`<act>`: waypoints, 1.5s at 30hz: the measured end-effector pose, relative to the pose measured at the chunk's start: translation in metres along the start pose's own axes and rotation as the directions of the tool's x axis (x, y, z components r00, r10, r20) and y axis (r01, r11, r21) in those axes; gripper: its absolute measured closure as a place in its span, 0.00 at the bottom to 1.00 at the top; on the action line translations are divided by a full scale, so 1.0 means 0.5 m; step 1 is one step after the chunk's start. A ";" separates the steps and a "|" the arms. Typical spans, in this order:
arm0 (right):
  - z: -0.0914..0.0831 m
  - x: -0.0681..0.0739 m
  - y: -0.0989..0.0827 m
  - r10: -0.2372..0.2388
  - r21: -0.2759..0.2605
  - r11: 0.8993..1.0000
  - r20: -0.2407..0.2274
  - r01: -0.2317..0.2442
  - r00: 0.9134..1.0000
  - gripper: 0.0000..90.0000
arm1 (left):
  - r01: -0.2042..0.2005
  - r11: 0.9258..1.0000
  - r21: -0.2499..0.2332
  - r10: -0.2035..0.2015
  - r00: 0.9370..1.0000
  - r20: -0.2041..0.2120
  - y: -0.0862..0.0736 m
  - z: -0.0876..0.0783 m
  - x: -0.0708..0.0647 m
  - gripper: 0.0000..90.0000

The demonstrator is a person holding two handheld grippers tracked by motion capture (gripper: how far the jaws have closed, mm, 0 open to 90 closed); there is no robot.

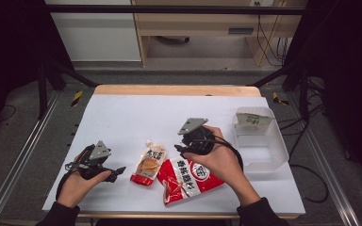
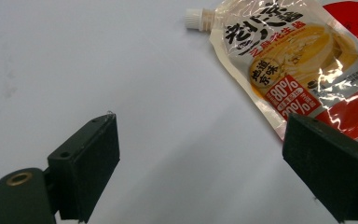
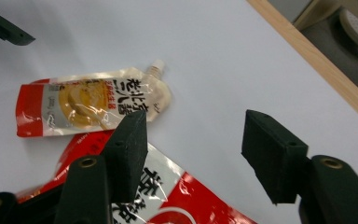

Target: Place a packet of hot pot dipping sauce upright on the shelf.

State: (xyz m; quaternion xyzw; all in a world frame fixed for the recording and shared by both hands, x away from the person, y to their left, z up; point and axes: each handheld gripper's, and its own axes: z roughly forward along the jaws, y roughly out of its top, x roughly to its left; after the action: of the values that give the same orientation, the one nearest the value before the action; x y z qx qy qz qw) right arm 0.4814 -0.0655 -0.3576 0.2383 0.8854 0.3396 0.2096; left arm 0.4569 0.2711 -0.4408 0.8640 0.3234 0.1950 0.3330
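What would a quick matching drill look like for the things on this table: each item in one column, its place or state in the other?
Things:
1. spouted pouch
2. red bag
3. clear bin
4. left gripper

Places or states:
A. at the table's right side, with nothing in it
B. open, fingers over bare tabletop
C. lying flat between the two hands, cap pointing away from the person
D. partly under the right hand

Pairs: 1-C, 2-D, 3-A, 4-B

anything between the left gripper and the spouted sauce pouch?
Nothing. In the high view and the left gripper view, only bare white table separates the left gripper from the spouted sauce pouch; its jaws stand open, short of the pouch.
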 end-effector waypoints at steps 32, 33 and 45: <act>0.224 0.032 0.013 0.117 0.101 0.989 -0.051 -0.111 0.992 0.61 | 0.009 1.000 -0.013 -0.009 1.000 -0.023 -0.004 -0.004 0.008 0.13; 0.226 0.033 0.011 0.121 0.104 0.988 -0.051 -0.116 0.991 0.60 | 0.008 1.000 -0.012 -0.008 1.000 -0.024 -0.004 -0.004 0.007 0.13; 0.253 0.036 -0.001 0.178 0.123 0.978 -0.058 -0.170 0.982 0.57 | 0.006 1.000 -0.016 -0.006 1.000 -0.024 -0.003 -0.006 0.008 0.13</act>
State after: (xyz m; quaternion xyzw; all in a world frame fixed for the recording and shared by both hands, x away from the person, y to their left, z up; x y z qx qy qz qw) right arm 0.5344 0.0075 -0.4479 0.3149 0.8863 0.3117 0.1343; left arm 0.4574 0.2758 -0.4392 0.8579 0.3286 0.2070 0.3364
